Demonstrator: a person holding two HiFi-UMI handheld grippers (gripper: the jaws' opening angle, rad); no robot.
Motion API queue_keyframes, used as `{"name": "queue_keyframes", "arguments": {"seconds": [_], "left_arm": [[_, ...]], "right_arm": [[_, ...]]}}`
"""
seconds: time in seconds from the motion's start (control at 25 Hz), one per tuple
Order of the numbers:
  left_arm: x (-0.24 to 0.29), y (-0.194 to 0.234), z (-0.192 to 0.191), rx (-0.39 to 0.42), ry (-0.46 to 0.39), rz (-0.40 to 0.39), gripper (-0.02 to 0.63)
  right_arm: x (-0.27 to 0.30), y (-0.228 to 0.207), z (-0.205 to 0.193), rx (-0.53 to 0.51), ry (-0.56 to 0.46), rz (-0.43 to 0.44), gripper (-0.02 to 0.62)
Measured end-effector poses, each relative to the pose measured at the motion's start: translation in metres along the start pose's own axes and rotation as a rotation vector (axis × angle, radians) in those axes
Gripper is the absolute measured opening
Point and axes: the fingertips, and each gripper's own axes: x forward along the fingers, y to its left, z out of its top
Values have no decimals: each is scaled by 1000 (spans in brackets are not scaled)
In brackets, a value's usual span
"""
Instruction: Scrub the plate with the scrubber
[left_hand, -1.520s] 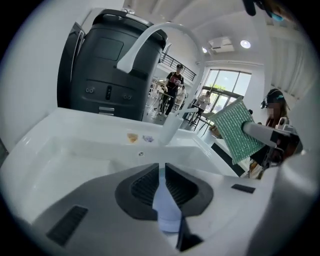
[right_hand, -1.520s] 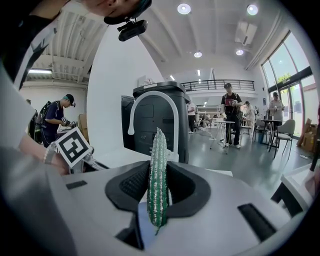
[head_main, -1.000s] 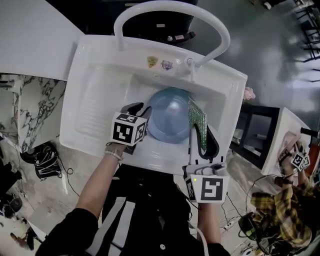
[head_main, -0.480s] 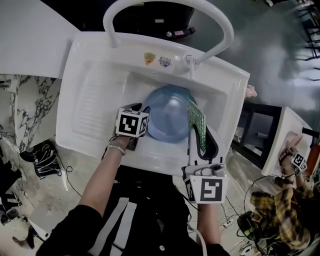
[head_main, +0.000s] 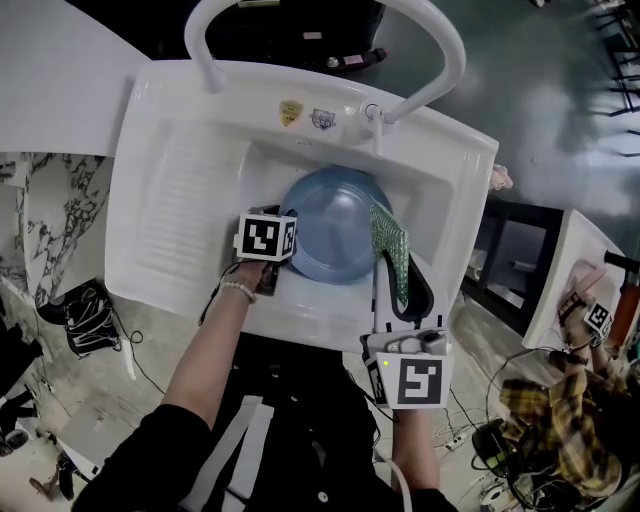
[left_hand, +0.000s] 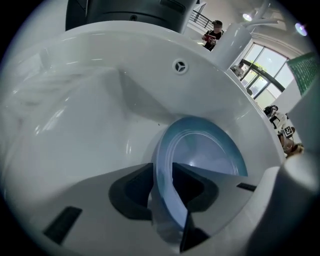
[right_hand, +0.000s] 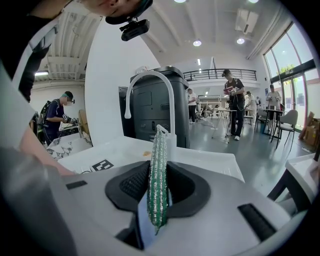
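One sink (head_main: 135, 170), white, with one arched tap (head_main: 442, 55) at its 12 o'clock side, holds the only dish: one round, pale blue plate (head_main: 335, 225) with a raised rim, sitting in the basin. At the plate's 8 o'clock edge the left gripper (left_hand: 162, 175) has that rim between its jaws. The pads lie against it on both sides, though the jaws have just been opening a little. At the plate's 4 o'clock edge stands one scrubber (head_main: 392, 255) – flat, green, glittery mesh. The right gripper (right_hand: 159, 185) clamps it edge-on and upright. Whether it touches the plate I cannot tell.
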Motion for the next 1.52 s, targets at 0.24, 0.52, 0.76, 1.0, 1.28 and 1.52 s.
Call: {"name": "queue_keyframes", "arguments": {"seconds": [0.24,0.52,0.76,1.0,1.28,1.52], "left_arm": [[-2,1,-1,4,5,11,84],[-13,-2,8,-19,-33,-31,18],[-25,-10,20,-52,-74,-85,17],[-41,-13,22,-84,-93,-122,26],[-65,-11,25,-95,-127,-133,32],[-85,-11,28,-116,-157,-154,32]], "right_arm": [[0,1,6,11,-31,11,95],[0,1,9,-4,-33,0,95],[-3,-2,17,-24,-44,-17,95],[-8,-2,26,-43,-56,-29,95],[-13,2,35,-60,-76,-30,95],[-18,4,39,-73,-81,-33,95]]}}
